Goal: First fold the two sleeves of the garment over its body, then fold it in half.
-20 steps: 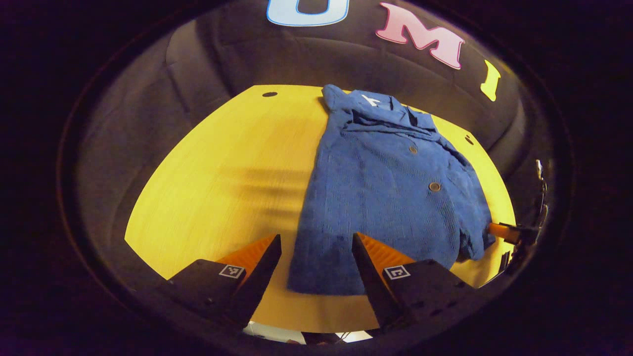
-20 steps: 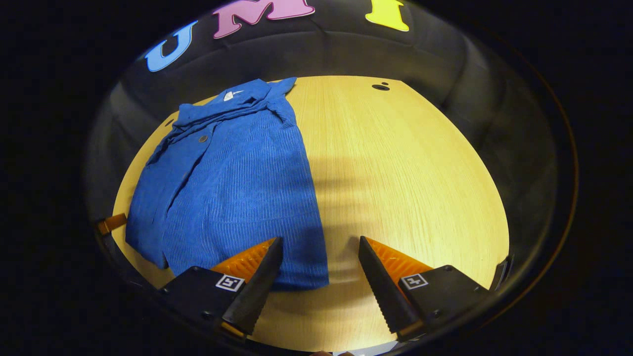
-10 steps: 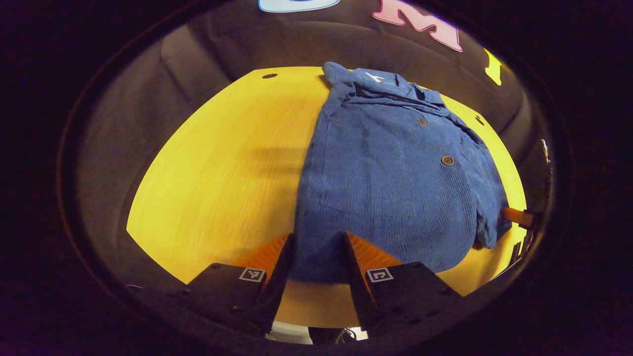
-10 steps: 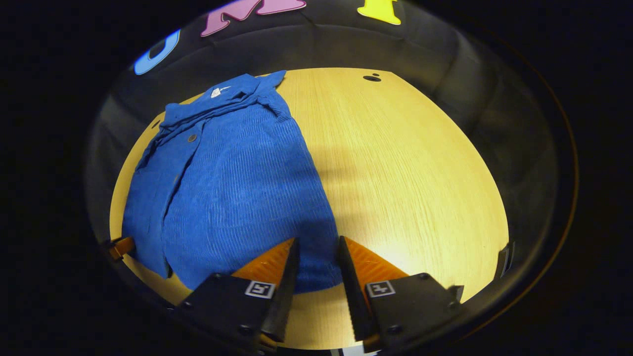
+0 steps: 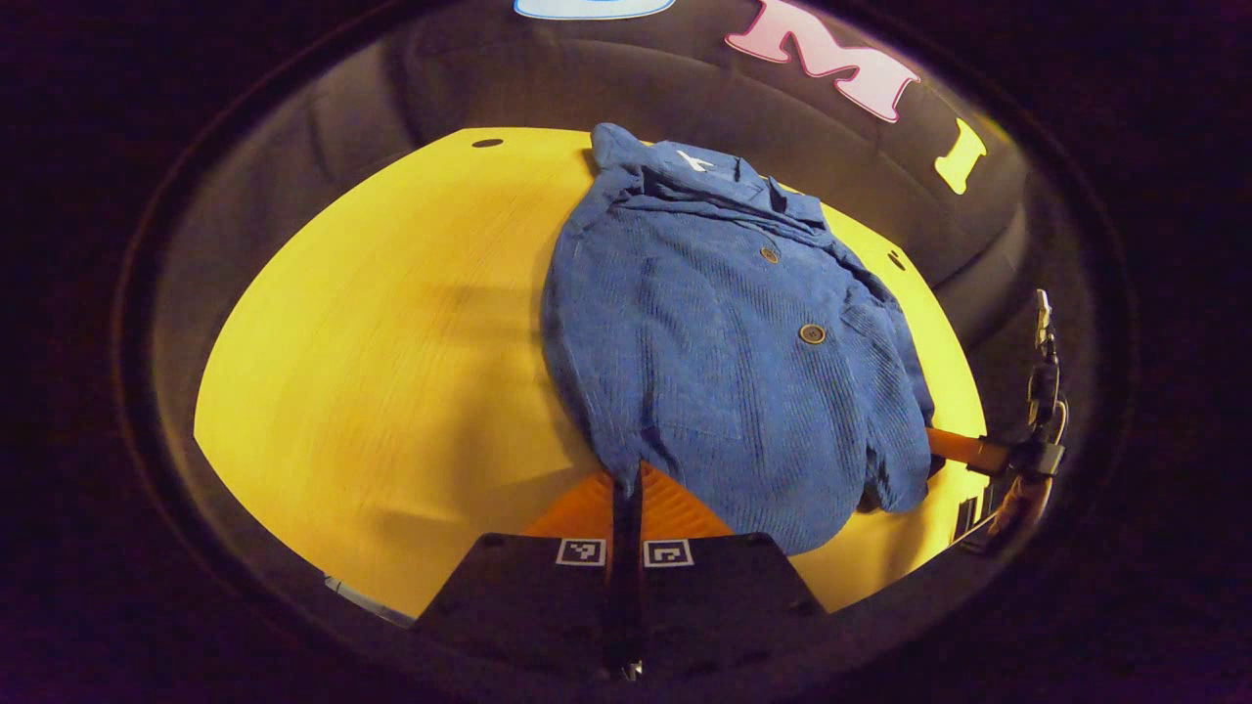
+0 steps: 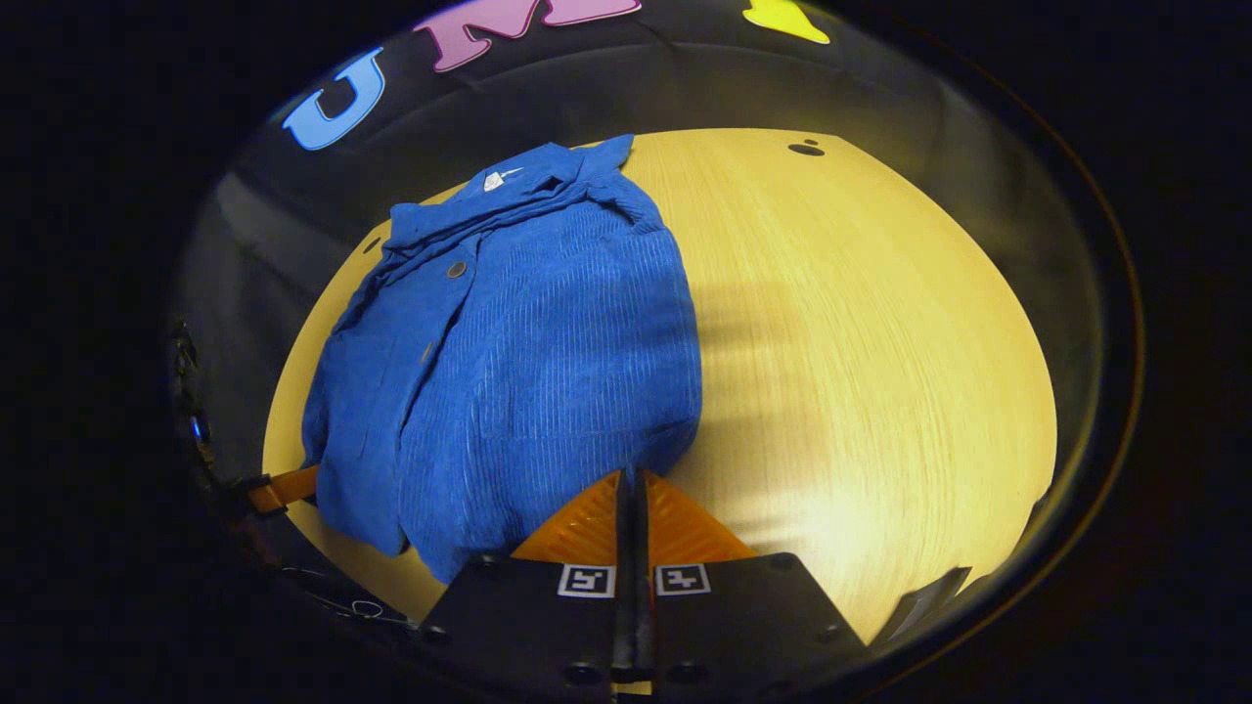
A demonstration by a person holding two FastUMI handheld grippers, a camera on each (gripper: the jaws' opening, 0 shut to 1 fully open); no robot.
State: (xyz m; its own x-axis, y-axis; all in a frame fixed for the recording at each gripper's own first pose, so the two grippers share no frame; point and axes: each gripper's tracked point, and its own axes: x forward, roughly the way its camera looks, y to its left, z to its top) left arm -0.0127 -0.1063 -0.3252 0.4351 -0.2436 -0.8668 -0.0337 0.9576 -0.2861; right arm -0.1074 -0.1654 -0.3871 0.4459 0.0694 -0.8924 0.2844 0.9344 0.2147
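Both tongs — left (image 5: 626, 479) and right (image 6: 631, 479) — are clenched on the blue garment's (image 5: 724, 332) near hem corners. Soft, limp corduroy on the tabletop (image 6: 880, 342) — it should drape and sag, so corner grips suit the half-fold.

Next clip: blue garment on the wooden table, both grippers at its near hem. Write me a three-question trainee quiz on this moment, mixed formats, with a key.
1. True or false: the left gripper is closed on the near hem of the blue ribbed button-up garment.
2. The right gripper pinches the hem at: A) collar B) near corner C) button.
3. Fill in: the garment lies on a light ____ table.

Key: 1 true; 2 B; 3 wooden.
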